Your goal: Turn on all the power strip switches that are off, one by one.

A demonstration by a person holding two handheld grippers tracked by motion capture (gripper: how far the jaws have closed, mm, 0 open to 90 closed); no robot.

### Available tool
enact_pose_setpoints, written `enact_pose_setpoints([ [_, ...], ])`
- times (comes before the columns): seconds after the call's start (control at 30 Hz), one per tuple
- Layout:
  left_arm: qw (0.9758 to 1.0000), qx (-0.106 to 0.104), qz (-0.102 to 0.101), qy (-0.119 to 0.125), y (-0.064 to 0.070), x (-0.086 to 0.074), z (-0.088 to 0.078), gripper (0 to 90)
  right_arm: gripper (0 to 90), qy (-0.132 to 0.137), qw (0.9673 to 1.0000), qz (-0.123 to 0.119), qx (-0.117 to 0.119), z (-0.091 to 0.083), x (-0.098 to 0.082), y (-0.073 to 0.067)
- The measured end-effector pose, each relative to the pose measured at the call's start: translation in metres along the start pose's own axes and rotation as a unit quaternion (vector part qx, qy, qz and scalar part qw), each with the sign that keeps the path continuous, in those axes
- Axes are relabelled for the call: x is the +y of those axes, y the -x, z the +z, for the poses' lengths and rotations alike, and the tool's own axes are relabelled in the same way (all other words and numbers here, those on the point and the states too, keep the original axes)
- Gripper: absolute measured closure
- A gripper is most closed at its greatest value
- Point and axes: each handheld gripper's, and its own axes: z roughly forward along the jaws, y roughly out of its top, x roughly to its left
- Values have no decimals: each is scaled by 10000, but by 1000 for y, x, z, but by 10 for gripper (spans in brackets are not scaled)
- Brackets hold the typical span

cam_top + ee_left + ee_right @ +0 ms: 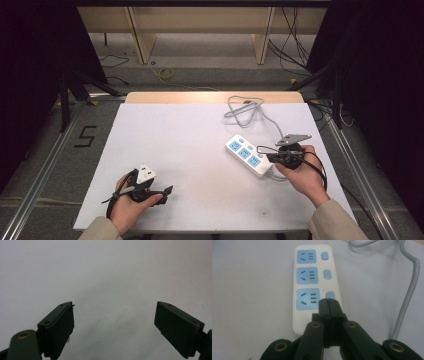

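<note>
A person stands at a white worktop [165, 135], with forearms entering from the bottom of the frame and a hand-held gripper in each hand.

In the high view, the right hand-held gripper [270, 156] sits at the right of centre. Its jaws are pressed together with nothing between them, and the closed tips point toward the left of the frame, over the near end of a white power strip [248, 155]. The strip lies flat on the worktop, right of centre, set at a slant from upper left to lower right. It has three blue socket faces in a row, each with a small blue switch beside it.

In the right gripper view, the closed tips [328, 302] rest at the lowest of the three switches [330, 294], at the centre of the frame; whether they press it or only touch it I cannot tell. The strip's grey cable [250, 111] runs off toward the upper right of the worktop and loops there near the far edge.

The left hand-held gripper [167, 190] lies low at the lower left of the high view, well apart from the strip. In the left gripper view its jaws stand wide apart over bare white worktop, holding nothing.
</note>
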Motion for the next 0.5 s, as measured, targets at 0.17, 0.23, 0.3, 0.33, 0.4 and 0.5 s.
enact_pose_setpoints([
  [0.17,10000,3,26,3,-1,0,0,158,900,-36,10000,-22,3,2,4,1],
  [0.23,10000,1,30,-2,-1,0,0,158,900,-46,10000,-34,0,3,6,1],
  [0.3,10000,-2,19,-3,0,0,0,158,900,-62,10000,-35,3,4,7,2],
  [0.33,10000,-2,8,-14,0,0,0,158,900,-77,10000,-40,7,5,8,2],
  [0.4,10000,-5,11,-17,0,0,0,158,900,-92,10000,-28,7,6,8,2],
  [0.5,10000,-14,23,-18,0,0,1,158,900,-115,9999,-57,5,9,11,3],
])
